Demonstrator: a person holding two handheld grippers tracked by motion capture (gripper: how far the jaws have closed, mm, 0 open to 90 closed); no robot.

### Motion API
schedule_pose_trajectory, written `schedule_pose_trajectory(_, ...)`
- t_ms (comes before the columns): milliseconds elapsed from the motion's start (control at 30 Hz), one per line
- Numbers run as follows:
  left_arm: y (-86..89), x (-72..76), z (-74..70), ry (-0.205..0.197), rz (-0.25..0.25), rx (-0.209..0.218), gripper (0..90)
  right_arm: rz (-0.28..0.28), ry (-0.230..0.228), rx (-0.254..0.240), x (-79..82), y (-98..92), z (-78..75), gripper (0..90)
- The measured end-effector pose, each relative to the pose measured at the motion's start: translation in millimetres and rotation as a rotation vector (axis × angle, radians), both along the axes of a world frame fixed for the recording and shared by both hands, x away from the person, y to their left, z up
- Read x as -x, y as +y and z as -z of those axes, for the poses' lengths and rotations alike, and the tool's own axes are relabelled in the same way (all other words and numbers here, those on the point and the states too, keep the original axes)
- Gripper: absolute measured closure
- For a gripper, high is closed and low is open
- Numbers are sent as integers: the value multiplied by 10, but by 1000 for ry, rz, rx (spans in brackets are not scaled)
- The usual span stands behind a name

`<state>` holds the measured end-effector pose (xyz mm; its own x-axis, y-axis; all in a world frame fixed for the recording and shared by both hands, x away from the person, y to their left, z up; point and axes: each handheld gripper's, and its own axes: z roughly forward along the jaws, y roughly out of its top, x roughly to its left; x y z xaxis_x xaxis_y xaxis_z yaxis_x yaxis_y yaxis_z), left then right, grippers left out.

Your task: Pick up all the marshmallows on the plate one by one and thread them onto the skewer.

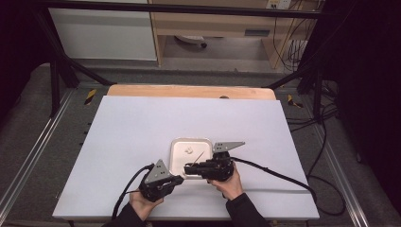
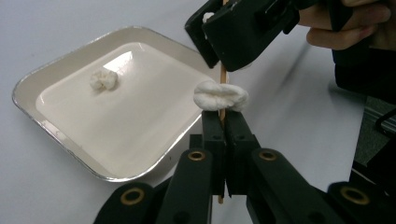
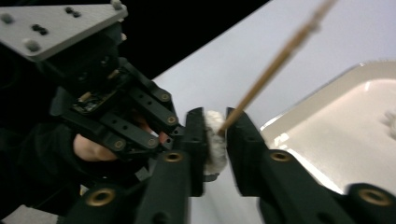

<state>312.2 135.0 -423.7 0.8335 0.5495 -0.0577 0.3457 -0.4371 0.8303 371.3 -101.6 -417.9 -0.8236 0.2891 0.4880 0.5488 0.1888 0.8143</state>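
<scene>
Left gripper view shows our left gripper (image 2: 223, 122) with jaws pressed on a thin wooden stick (image 2: 222, 77), held upright beside the tray (image 2: 44, 77) so that the white wad (image 2: 220, 96) threaded on it sits just above the jaw tips. In the right gripper view our right gripper (image 3: 215, 135) pinches this wad between its jaws, probably to pull it off the stick. One wad (image 2: 103, 79) already lies in the tray, so we judge this one goes there next.
</scene>
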Motion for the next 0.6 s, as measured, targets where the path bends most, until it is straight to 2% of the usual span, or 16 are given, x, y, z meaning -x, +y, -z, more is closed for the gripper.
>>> schedule_pose_trajectory(33,-3,-1,15,1,-1,-8,888,18,1,16,-6,6,22,624)
schedule_pose_trajectory(100,7,-12,18,1,-3,-7,888,38,2,24,-14,4,46,564)
schedule_pose_trajectory(267,41,-23,14,-1,-6,-1,888,85,-47,16,-11,-63,-20,422)
schedule_pose_trajectory(533,38,-40,36,10,-11,-8,887,115,-95,34,-7,-87,-18,312)
schedule_pose_trajectory(600,43,-55,45,13,-36,-24,888,113,-114,30,-2,-94,-30,255)
